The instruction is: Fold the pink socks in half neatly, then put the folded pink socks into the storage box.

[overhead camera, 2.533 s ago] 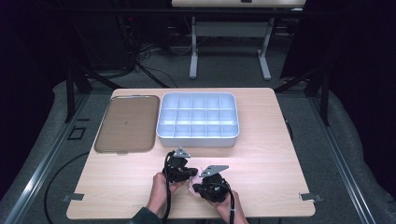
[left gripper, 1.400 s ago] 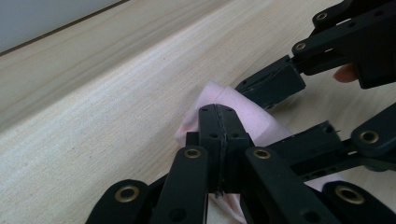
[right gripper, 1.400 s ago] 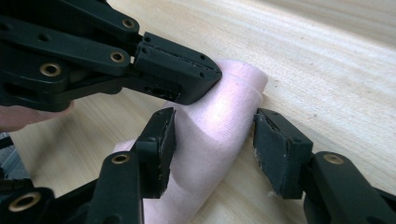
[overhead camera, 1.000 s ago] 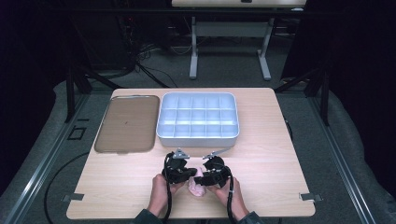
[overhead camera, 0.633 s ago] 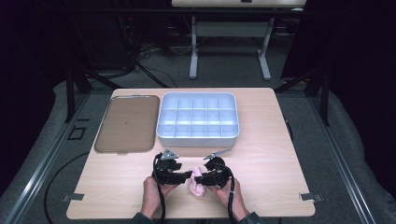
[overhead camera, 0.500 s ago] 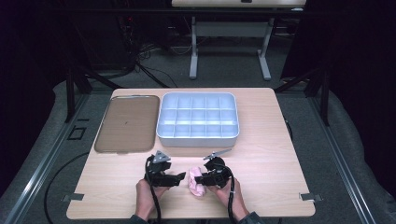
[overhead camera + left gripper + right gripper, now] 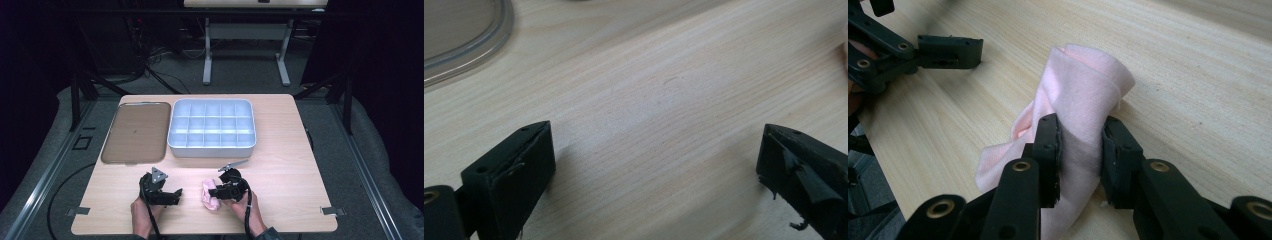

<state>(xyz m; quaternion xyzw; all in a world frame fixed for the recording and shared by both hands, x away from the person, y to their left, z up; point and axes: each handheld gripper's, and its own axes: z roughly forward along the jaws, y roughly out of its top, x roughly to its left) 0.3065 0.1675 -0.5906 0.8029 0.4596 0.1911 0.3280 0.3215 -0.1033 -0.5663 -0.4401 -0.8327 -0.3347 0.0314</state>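
Cloth [image 7: 210, 196], pink and bunched, lies on the counter [image 7: 290, 150] in front of the grey compartment tray [image 7: 212, 127], toward my side, pinched between the pads of my right tool [image 7: 1081, 145]. My left tool [image 7: 172, 196] sits apart to the left of the cloth, its jaws having just been opening and now spread wide with nothing but bare wood between them. Brown lid [image 7: 132, 131] rests flat just left of the tray.
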